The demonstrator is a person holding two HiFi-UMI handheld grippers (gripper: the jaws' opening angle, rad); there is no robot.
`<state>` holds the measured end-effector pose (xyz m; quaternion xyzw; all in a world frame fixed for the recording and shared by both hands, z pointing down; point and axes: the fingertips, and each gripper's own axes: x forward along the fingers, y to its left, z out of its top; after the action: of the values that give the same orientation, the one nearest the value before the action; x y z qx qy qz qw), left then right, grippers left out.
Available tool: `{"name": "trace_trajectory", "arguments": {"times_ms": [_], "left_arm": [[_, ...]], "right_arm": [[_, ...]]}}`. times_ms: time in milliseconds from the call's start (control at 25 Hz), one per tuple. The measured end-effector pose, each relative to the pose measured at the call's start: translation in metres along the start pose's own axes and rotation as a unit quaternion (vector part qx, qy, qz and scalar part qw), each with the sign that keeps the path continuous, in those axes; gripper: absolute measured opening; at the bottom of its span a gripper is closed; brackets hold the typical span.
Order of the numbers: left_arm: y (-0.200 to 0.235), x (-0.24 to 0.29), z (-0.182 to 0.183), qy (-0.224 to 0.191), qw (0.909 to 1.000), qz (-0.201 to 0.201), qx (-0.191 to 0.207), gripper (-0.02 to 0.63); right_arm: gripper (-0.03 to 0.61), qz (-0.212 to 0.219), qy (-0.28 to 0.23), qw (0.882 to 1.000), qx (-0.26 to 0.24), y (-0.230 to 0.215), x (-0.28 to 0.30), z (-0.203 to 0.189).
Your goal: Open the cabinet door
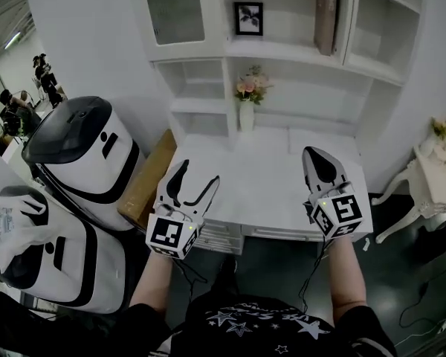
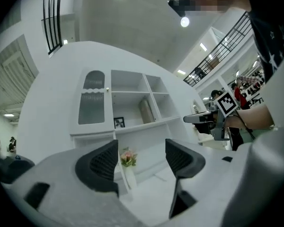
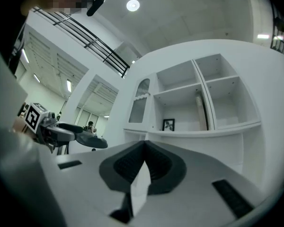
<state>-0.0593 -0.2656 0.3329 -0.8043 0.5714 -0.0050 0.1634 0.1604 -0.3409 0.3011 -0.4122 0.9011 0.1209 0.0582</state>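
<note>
The white cabinet stands over a desk, and its arched glass door (image 1: 175, 10) is at the upper left, lying flat against its frame. The same door (image 2: 92, 103) has a small knob (image 2: 107, 89) on its right edge. My left gripper (image 1: 198, 174) is open over the desk's left front edge, nothing between its jaws, well below and short of the door. In its own view the left gripper (image 2: 141, 145) frames the flower vase (image 2: 128, 167). My right gripper (image 1: 313, 155) is shut and empty over the desk's right side, and its own view shows the right gripper (image 3: 144, 148) closed tip to tip.
The open shelves hold a picture frame (image 1: 248, 18) and a brown book (image 1: 326, 17). A flower vase (image 1: 247, 103) stands on the white desk (image 1: 260, 177). Two white-and-black machines (image 1: 85, 155) and a brown board (image 1: 145, 177) crowd the left. A white side table (image 1: 431, 169) is right.
</note>
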Motion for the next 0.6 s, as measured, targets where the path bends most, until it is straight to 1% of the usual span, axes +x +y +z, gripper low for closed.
{"name": "trace_trajectory", "arguments": {"times_ms": [80, 280, 320, 400, 480, 600], "left_arm": [[0.019, 0.026, 0.009, -0.016, 0.9996, -0.017, 0.018, 0.334], [0.074, 0.087, 0.040, -0.059, 0.9957, -0.038, 0.061, 0.333], [0.084, 0.099, 0.047, -0.064, 0.9950, -0.041, 0.065, 0.316], [0.105, 0.123, 0.060, -0.075, 0.9935, -0.040, 0.075, 0.310], [0.129, 0.147, 0.076, -0.100, 0.9898, -0.036, 0.095, 0.311], [0.154, 0.178, 0.104, -0.134, 0.9846, -0.037, 0.106, 0.311]], "right_arm": [[0.006, -0.005, -0.009, 1.000, -0.008, -0.007, 0.030, 0.006], [0.006, -0.014, -0.030, 0.999, -0.024, -0.019, 0.097, 0.026], [0.006, -0.015, -0.033, 0.999, -0.029, -0.022, 0.110, 0.032], [0.006, -0.015, -0.039, 0.998, -0.042, -0.028, 0.136, 0.044], [0.006, -0.013, -0.047, 0.997, -0.054, -0.033, 0.162, 0.059], [0.006, -0.013, -0.063, 0.996, -0.068, -0.040, 0.197, 0.084]]}}
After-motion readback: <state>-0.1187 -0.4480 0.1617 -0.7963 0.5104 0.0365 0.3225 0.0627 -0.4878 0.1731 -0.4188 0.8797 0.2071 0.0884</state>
